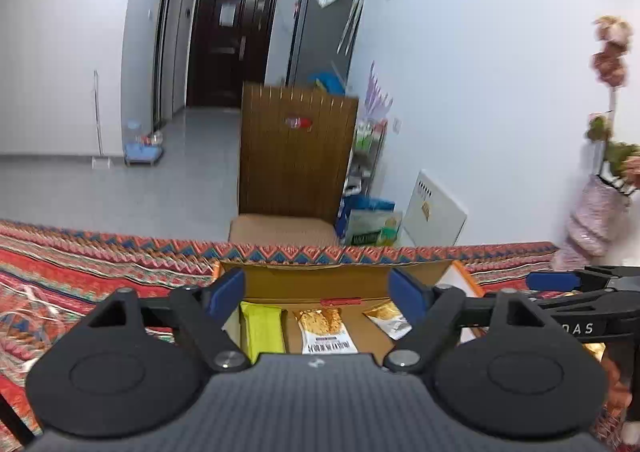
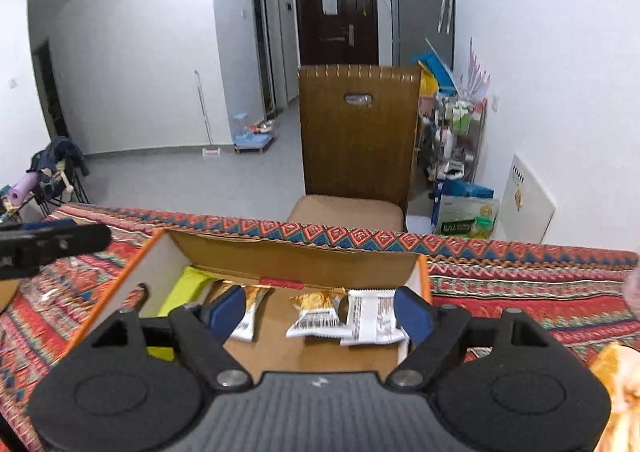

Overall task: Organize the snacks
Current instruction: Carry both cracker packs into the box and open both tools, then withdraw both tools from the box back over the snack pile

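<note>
Left wrist view: my left gripper (image 1: 318,292) hangs above the box (image 1: 344,278), jaws spread wide and empty; below it lie a green bar (image 1: 262,328) and two gold packets (image 1: 326,328).

Right wrist view: my right gripper (image 2: 320,310), likewise spread and empty, has a white packet (image 2: 374,318) beneath its fingers, inside the box.

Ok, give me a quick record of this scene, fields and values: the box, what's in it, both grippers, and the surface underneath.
surface: patterned red cloth
container: open cardboard box on the cloth
contents: yellow-green packet at the left end, gold-and-white snack packet next to it, another gold-and-white packet, white packet printed side up at the right end
left gripper: open, nothing between the pads, above the box
right gripper: open, nothing gripped, above the box
beyond the table: brown chair
</note>
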